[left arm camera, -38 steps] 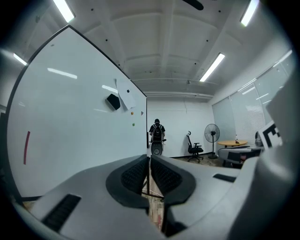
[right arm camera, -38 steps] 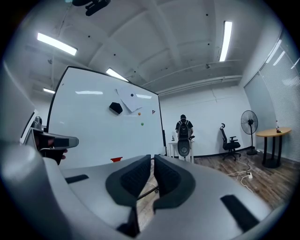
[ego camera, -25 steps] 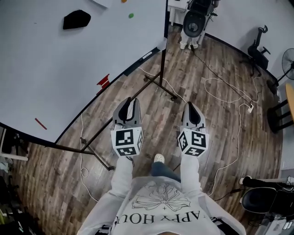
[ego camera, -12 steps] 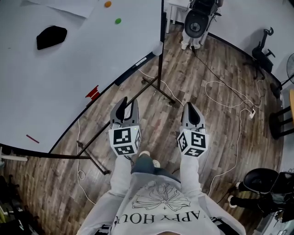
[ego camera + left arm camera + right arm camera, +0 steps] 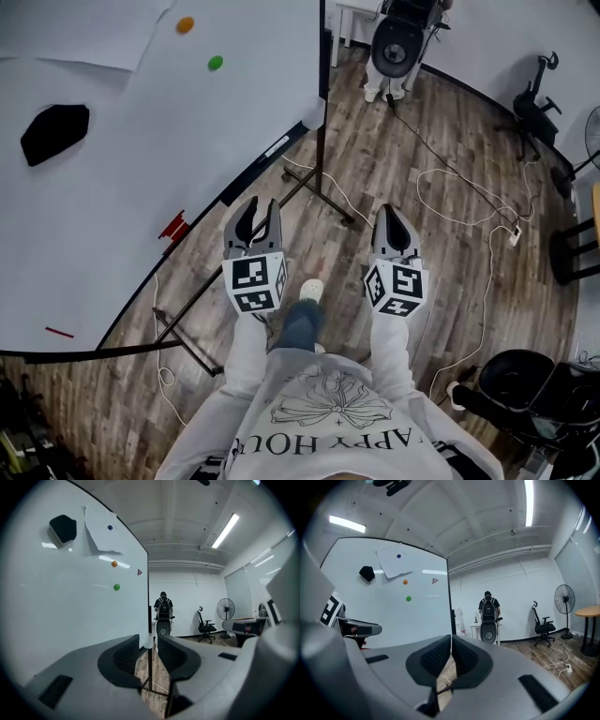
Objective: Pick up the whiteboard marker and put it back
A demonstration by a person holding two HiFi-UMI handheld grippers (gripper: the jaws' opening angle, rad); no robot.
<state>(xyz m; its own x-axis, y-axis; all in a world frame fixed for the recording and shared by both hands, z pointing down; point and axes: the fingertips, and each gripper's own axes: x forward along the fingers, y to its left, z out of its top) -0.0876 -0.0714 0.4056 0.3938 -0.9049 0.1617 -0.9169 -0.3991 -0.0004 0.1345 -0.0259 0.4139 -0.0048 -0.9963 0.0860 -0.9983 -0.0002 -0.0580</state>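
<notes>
- Head view: the left gripper (image 5: 255,208) and the right gripper (image 5: 392,216) are held side by side over the wooden floor (image 5: 441,234), well apart from each other, each pointing away from the person.
- The left gripper is nearer the whiteboard (image 5: 141,178), just beside its lower edge, without touching it.
- In the left gripper view the jaws are seen standing apart, having just been opening. Only the board's dark stand post (image 5: 149,667) shows through the gap, far behind; nothing is held.
- In the right gripper view the jaws are seen brought together at the tips, with nothing between them.
- A pale slender thing (image 5: 277,147) is seen lying on the ledge at the board's lower edge, near its right end. Whether it is the whiteboard marker cannot be told.
- A small red thing (image 5: 172,228) is seen further left on that edge, ahead and to the left of the left gripper; its kind cannot be made out.
- A thin red mark (image 5: 59,332) is seen near the board's lower left corner.
- On the board are seen a black eraser (image 5: 54,133), a green magnet (image 5: 216,63), an orange magnet (image 5: 186,25) and a sheet of paper (image 5: 84,33).
- Beyond the board a person with a backpack (image 5: 163,607) is seen from behind; an office chair (image 5: 205,626) and a standing fan (image 5: 225,609) are seen to that person's right.
- Loose cables (image 5: 469,202) are seen trailing over the floor.
</notes>
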